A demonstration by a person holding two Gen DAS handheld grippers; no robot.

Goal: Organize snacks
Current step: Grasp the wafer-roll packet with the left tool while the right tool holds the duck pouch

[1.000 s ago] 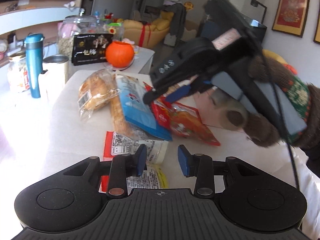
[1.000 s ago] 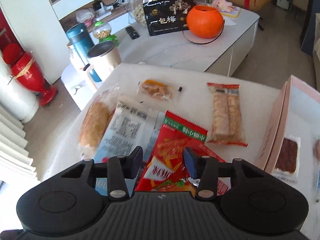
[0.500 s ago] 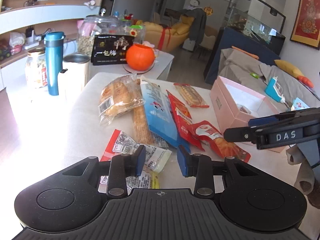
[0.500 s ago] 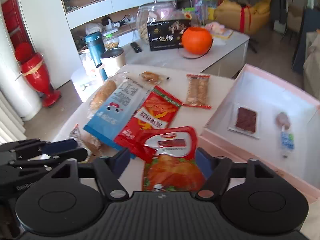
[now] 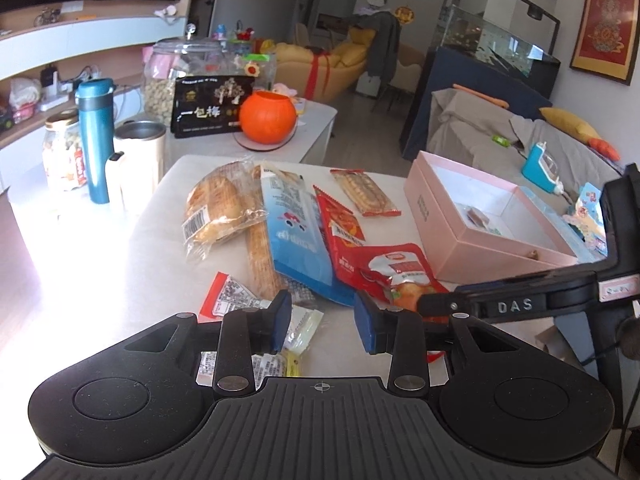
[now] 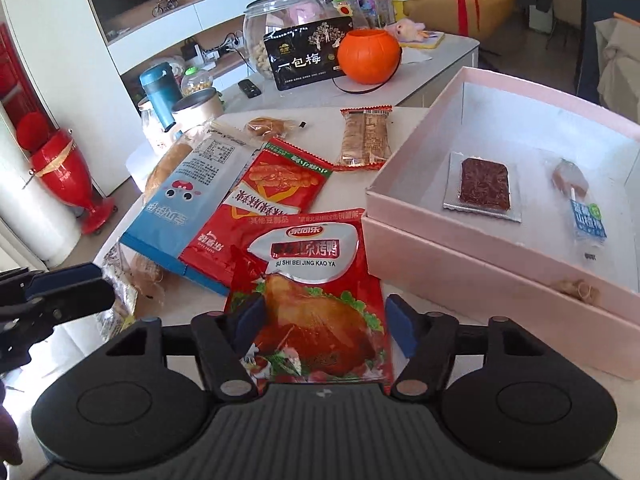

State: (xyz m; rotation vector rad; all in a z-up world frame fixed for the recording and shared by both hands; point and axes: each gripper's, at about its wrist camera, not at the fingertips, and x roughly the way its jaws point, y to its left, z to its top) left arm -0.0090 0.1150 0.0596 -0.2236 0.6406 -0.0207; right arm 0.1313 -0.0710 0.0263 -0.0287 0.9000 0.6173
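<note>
Several snack packs lie on the white table (image 5: 152, 240). A red roast-duck pouch (image 6: 312, 296) lies between the wide-open fingers of my right gripper (image 6: 322, 328), which do not touch it; it also shows in the left wrist view (image 5: 400, 276). Beyond it lie a red pack (image 6: 276, 196), a blue-white bag (image 6: 192, 188), bread (image 5: 216, 208) and a biscuit bar (image 6: 366, 138). An open pink box (image 6: 472, 248) at right holds a dark jerky pack (image 6: 485, 186) and a small candy (image 6: 584, 208). My left gripper (image 5: 322, 322) is open, empty, above a small red-white sachet (image 5: 232, 300).
A second table behind carries an orange pumpkin pot (image 6: 368, 56), a black box (image 6: 308, 54), a glass jar (image 6: 276, 28), a blue flask (image 5: 94, 136) and a steel cup (image 5: 140, 160). A red vase (image 6: 60, 168) stands on the floor at left. A sofa (image 5: 520, 148) is at right.
My right gripper pulled back from over the snack pile and lowered towards me, opened wider, and now straddles the roast-duck pouch. The left gripper has barely shifted.
</note>
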